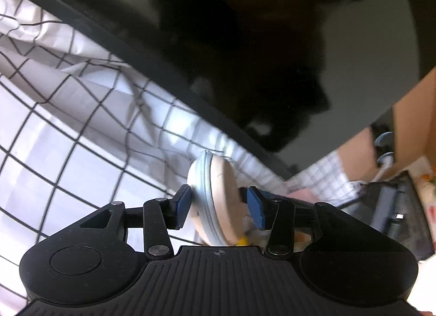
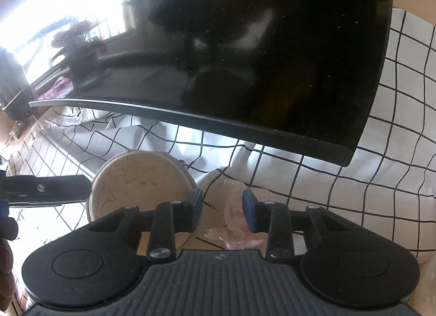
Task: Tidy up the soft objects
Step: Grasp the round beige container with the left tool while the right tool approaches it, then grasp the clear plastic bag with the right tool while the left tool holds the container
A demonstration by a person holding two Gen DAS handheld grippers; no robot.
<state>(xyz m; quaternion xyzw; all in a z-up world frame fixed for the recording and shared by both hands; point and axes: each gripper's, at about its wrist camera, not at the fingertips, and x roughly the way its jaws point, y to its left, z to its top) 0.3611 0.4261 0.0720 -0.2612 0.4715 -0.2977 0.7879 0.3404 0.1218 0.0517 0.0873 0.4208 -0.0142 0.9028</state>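
Observation:
My left gripper [image 1: 218,205] is shut on a round beige zippered pouch [image 1: 215,193], held edge-on between the blue pads above the white grid-patterned cloth [image 1: 68,138]. The same pouch shows in the right wrist view [image 2: 141,182] as a flat beige disc, with the left gripper's finger [image 2: 46,189] at its left. My right gripper [image 2: 222,212] is open just right of the pouch, its left pad [image 2: 196,207] at the pouch's edge. A crumpled pale pink soft item [image 2: 237,223] lies on the cloth between and beneath the right jaws.
A large black monitor [image 2: 272,57] stands close behind on the cloth and fills the upper views [image 1: 245,43]. A window sill with a potted red flower [image 2: 79,43] lies at far left. A dark box [image 1: 392,212] and a cardboard surface [image 1: 414,125] sit at right.

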